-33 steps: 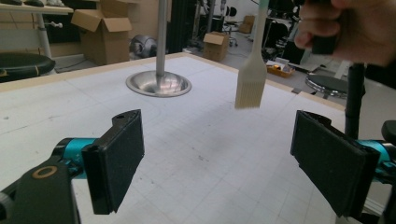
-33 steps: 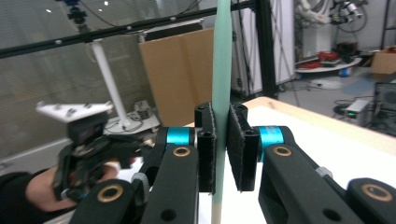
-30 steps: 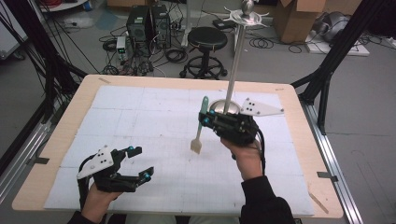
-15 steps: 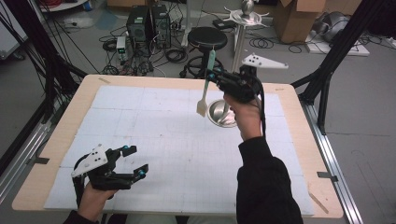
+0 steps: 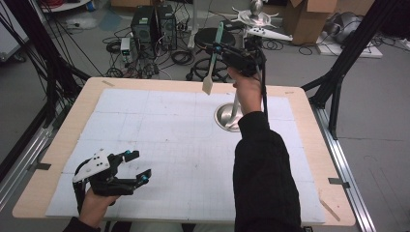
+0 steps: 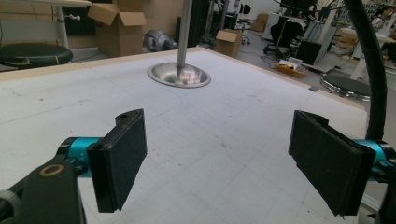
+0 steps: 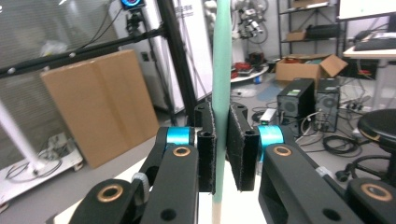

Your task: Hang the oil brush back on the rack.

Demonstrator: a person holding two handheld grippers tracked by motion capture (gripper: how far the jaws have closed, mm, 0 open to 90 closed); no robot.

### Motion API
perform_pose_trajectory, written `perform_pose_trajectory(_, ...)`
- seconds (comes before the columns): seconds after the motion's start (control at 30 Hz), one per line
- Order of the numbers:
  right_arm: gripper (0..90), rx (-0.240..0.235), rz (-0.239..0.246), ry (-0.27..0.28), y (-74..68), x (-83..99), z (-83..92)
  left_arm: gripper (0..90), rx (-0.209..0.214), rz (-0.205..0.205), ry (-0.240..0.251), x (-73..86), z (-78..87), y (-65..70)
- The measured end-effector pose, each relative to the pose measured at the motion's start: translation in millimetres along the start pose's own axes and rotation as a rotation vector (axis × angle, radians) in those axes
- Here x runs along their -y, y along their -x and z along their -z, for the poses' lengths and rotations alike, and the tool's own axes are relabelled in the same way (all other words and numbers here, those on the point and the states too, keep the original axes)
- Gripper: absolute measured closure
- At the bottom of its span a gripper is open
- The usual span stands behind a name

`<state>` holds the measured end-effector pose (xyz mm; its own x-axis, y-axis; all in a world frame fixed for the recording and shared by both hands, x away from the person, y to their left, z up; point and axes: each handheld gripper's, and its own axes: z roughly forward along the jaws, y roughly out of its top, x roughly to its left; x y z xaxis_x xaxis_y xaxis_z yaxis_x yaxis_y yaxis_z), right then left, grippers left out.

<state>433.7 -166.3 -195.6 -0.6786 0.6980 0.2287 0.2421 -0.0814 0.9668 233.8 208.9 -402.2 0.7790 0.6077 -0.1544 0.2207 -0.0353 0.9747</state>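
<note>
The spatula (image 5: 213,57), upper centre of frame, is being carried upright, clamped by the right gripper (image 5: 223,48). It is probably heading for the stand (image 5: 231,116)'s top hooks; next comes alignment. The left gripper (image 5: 136,166), lower left, is idling wide open, empty.

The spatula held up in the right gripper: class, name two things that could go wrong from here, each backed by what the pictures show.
1. The right gripper pinches only the thin green handle of the spatula, so it might swivel or slip between the pads.
2. The spatula is raised near the stand's hooked top; a careless move could knock it against the stand's pole.
</note>
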Motion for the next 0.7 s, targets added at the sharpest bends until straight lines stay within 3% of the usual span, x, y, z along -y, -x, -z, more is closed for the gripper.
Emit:
perform_pose_trajectory(0.17,82.4,0.042,-0.029,0.020,7.8,-4.7,0.5,19.7,0.003,0.001,0.000,0.3,-0.4,-0.6)
perform_pose_trajectory(0.7,82.3,0.093,-0.066,0.009,12.8,-6.9,-2.3,19.9,0.009,0.004,0.006,0.5,-0.3,-0.4)
